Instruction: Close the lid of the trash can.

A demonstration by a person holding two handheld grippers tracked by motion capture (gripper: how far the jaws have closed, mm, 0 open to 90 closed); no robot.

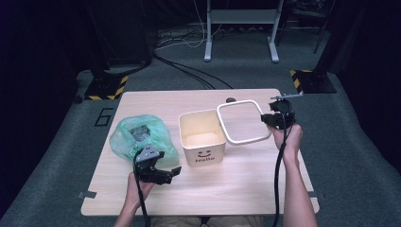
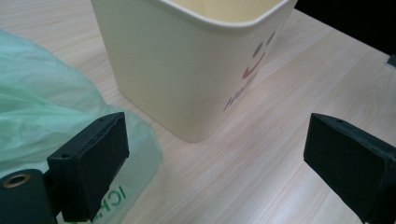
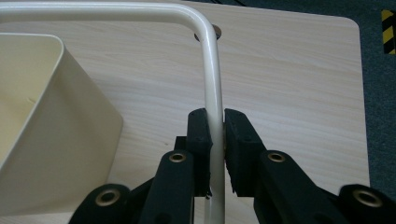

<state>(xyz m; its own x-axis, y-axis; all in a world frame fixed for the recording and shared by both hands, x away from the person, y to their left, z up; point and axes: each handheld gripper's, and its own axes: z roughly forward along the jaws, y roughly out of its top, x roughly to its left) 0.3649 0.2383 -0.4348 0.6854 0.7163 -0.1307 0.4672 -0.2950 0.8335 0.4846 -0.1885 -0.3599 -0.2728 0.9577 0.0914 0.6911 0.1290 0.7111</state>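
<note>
The right gripper pinches one side of the cream ring frame, holding it above the light wooden table; the cream bin stands just left of that claw. The left gripper hovers with jaws spread wide and nothing between them, the green plastic bag just behind it. Beyond the table lie grey carpet, black cables and a white stand's legs, in a dark room.

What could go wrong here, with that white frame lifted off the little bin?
The right gripper pinches the rim frame at one thin spot, so the frame might swivel or slip. The left gripper hangs open near the green bag; it might snag the plastic or nudge the bin.
</note>
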